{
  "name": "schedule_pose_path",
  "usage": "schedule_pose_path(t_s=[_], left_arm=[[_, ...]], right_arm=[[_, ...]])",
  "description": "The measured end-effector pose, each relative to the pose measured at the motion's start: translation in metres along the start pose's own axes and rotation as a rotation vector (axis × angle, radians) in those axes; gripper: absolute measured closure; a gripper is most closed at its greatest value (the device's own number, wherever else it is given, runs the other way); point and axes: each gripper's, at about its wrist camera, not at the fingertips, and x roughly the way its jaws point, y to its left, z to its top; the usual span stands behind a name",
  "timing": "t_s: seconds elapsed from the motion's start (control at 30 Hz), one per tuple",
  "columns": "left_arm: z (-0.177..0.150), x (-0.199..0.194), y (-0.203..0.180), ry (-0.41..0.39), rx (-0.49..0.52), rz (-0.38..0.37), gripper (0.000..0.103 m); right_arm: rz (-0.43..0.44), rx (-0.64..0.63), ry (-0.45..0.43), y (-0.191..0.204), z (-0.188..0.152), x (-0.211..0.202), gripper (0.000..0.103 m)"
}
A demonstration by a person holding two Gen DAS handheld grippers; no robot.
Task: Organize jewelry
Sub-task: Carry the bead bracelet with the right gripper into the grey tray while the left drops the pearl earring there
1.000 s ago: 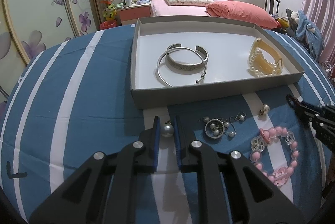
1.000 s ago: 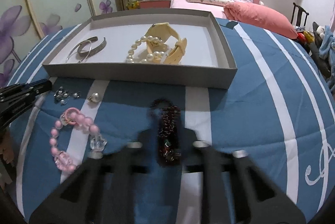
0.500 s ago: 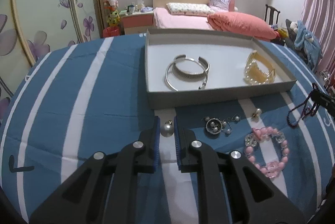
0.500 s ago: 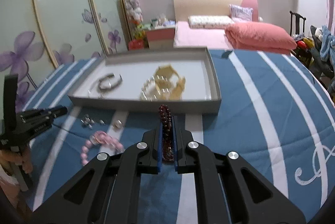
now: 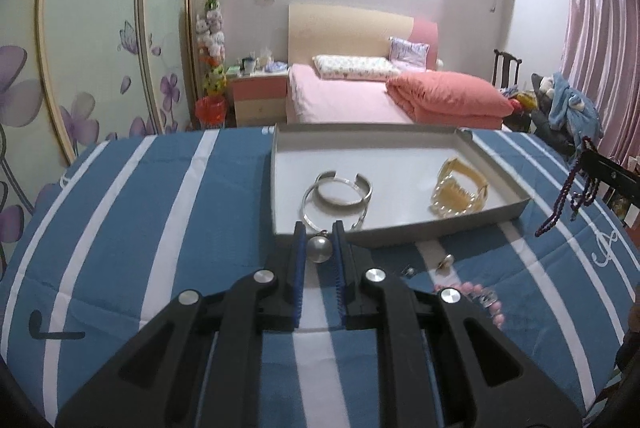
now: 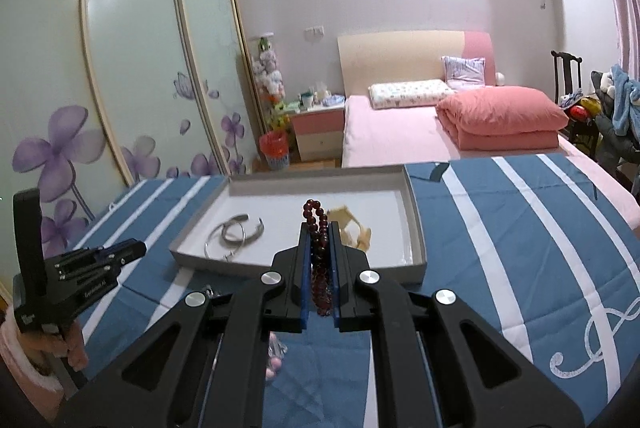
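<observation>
Above a blue surface (image 5: 120, 212) with white stripes, we hold a black gripper in each hand, both raised clear of the cloth. The left gripper (image 5: 319, 248) has its blue-padded jaws closed on a round pearl earring (image 5: 319, 249), which sits pinched between the tips. The right gripper (image 6: 319, 244) has its jaws closed on a dark red bead bracelet (image 6: 316, 228); a loop of beads stands up above the tips and the rest hangs down between the pads. In the left wrist view the same bracelet dangles in loose strands at the far right edge.

Just beyond both grippers lies a shallow grey tray (image 5: 400, 234) with a white floor. Inside it, towards its left, two silver bangles (image 5: 340, 196) rest overlapping one another. Towards its right lies a cream strap tangled with a string of white pearls (image 5: 458, 194).

On the cloth in front of the tray, a small pearl stud (image 5: 446, 261) lies beside another tiny piece we cannot make out. Nearer to us, a pink bead bracelet (image 5: 476, 294) with clear crystals is partly hidden behind the left gripper.

Behind the surface we see a pink bed (image 6: 400, 136) with a folded coral quilt (image 6: 500, 116), a bedside cabinet, and sliding wardrobe doors (image 6: 120, 68) painted with purple flowers.
</observation>
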Motion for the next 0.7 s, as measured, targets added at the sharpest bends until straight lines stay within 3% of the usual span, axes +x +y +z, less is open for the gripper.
schedule_pose_path(t_s=[0.23,0.7], left_arm=[[0.005,-0.013,-0.010,-0.091,0.017,0.017,0.089],[0.025,-0.013,-0.018,-0.172,-0.008,0.023,0.089]], right_arm=[[0.009,0.025,-0.050,-0.006,0.003,-0.003,0.094],[0.035,0.045,-0.141,-0.003,0.020,0.003,0.094]])
